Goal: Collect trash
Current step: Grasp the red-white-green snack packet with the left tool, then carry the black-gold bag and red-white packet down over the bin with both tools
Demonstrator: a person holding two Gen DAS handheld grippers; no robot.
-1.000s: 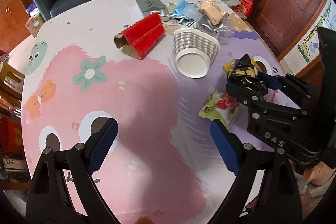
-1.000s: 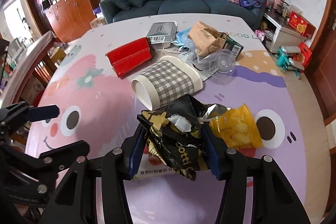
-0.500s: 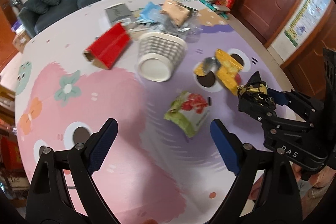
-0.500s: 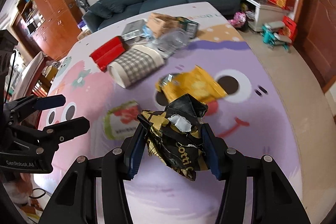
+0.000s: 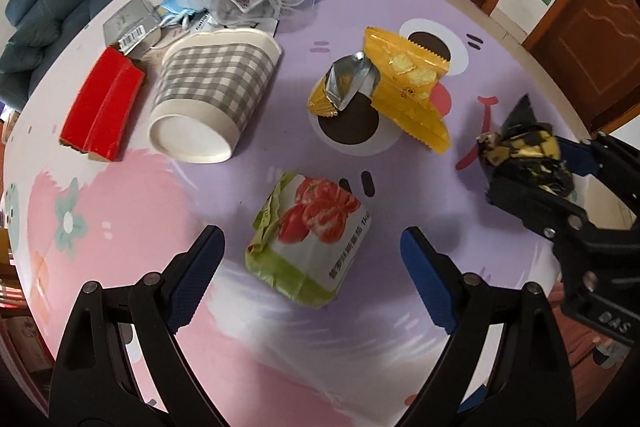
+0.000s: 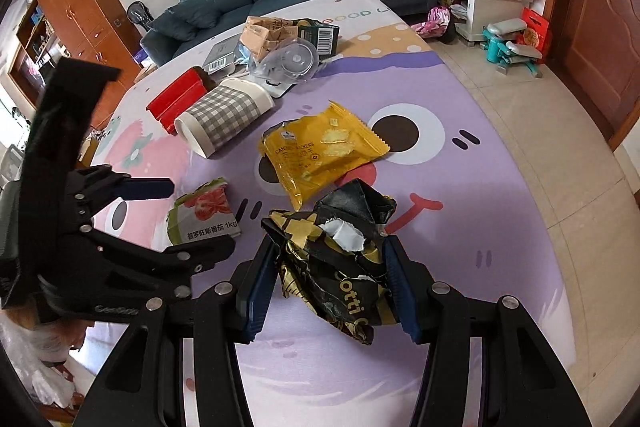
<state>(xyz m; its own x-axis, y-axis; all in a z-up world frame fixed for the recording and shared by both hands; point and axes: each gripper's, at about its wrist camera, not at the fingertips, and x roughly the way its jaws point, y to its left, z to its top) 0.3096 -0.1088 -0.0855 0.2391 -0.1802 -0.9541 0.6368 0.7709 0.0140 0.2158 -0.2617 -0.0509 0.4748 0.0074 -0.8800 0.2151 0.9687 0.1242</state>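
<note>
The left claw (image 5: 312,259) now hangs over the green tomato packet (image 5: 310,235), which a second ago lay off beside its right finger and now sits between the wide-spread fingers, untouched. The checked bin (image 5: 212,87) and red box (image 5: 102,107) now lie further to the upper left in its view. The right claw (image 6: 328,279), carrying the crumpled black-and-gold wrapper (image 6: 340,251), has left the bin's mouth and now hovers nearer the desk's (image 6: 480,187) close edge, with the yellow cracker bag (image 6: 320,151) lying uncovered behind it.

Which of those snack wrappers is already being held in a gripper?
The crumpled black and gold wrapper: the right gripper pinches it, while the yellow cracker wrapper and tomato-print wrapper lie loose on the table.
</note>
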